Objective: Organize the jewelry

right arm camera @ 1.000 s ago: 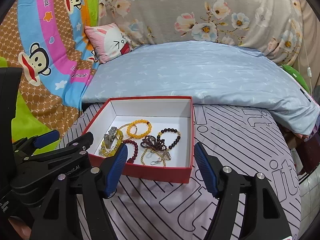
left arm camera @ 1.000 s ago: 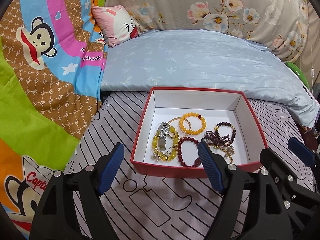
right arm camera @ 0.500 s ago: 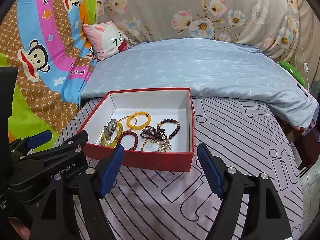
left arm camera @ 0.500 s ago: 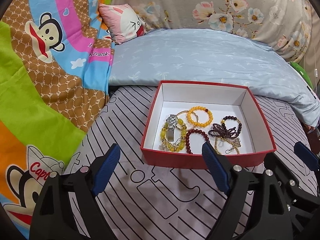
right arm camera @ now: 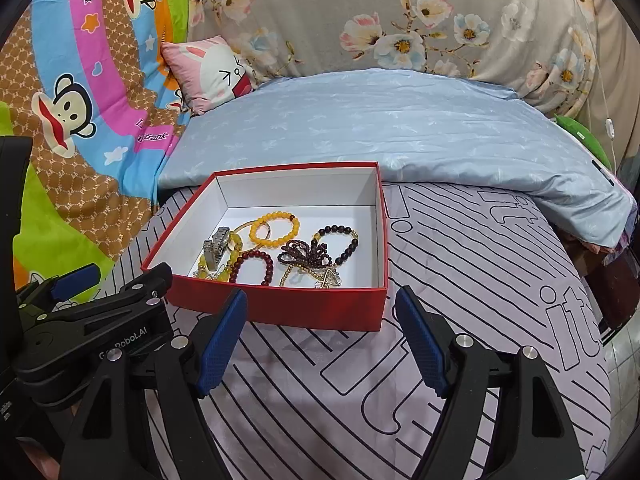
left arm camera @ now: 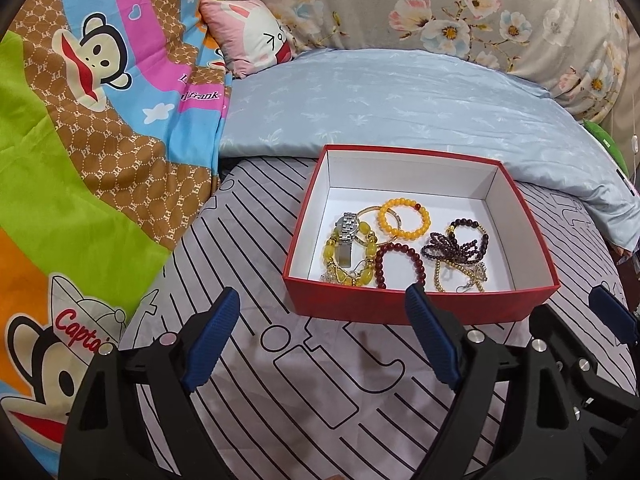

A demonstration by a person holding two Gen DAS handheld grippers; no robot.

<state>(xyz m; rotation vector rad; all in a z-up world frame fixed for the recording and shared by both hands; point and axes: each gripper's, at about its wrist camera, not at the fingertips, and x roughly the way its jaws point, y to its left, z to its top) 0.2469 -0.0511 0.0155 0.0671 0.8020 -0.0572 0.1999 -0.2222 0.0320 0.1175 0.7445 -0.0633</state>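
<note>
One red box sits on the striped bed sheet, holding one silver watch, one orange bead bracelet, one dark red bracelet and tangled others. In front, the left gripper and right gripper hover, jaws spread, empty.

Jewelry in box on bedsheet; quilt behind box, blanket left.

The striped bed sheet carries a red box and blue duvet.
</note>
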